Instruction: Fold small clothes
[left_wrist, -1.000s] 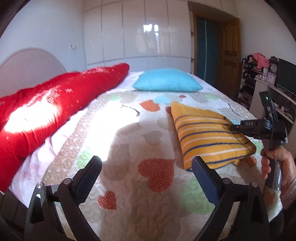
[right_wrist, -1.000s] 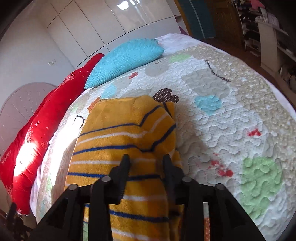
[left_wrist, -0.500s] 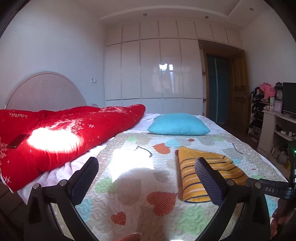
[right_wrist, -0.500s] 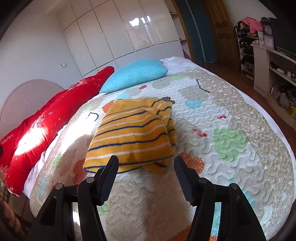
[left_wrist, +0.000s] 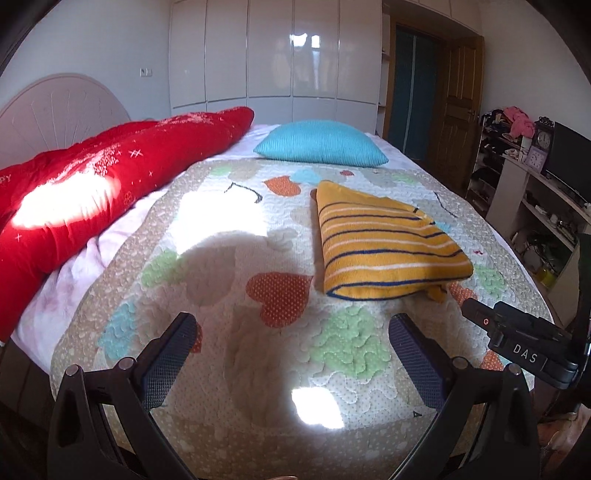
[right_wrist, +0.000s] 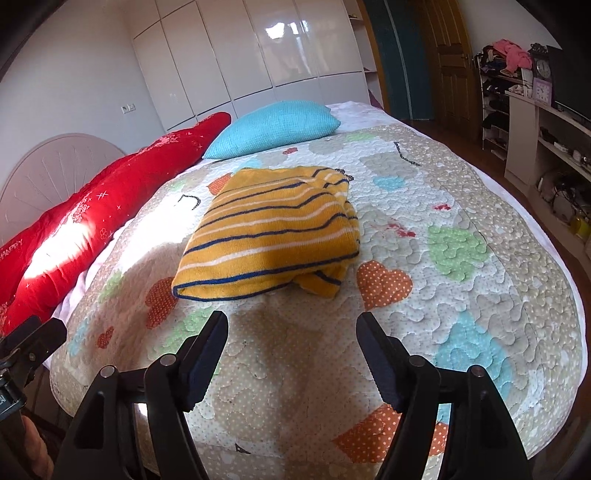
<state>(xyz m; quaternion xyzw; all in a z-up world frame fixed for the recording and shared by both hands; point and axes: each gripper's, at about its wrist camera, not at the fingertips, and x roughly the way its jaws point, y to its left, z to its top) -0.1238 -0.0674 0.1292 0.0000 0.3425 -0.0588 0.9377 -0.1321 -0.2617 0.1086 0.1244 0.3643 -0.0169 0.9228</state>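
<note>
Hovering apart from folded sweater (right_wrist: 269, 230) on bed (right_wrist: 461, 288) | left gripper (left_wrist: 291, 343) gaped wide, empty | right gripper (right_wrist: 291, 343) likewise | left view alone showed right gripper's body

Both my wrist views look from the bed's (left_wrist: 229, 369) near end toward the far wardrobe (right_wrist: 258, 55), sharing the quilt.
</note>
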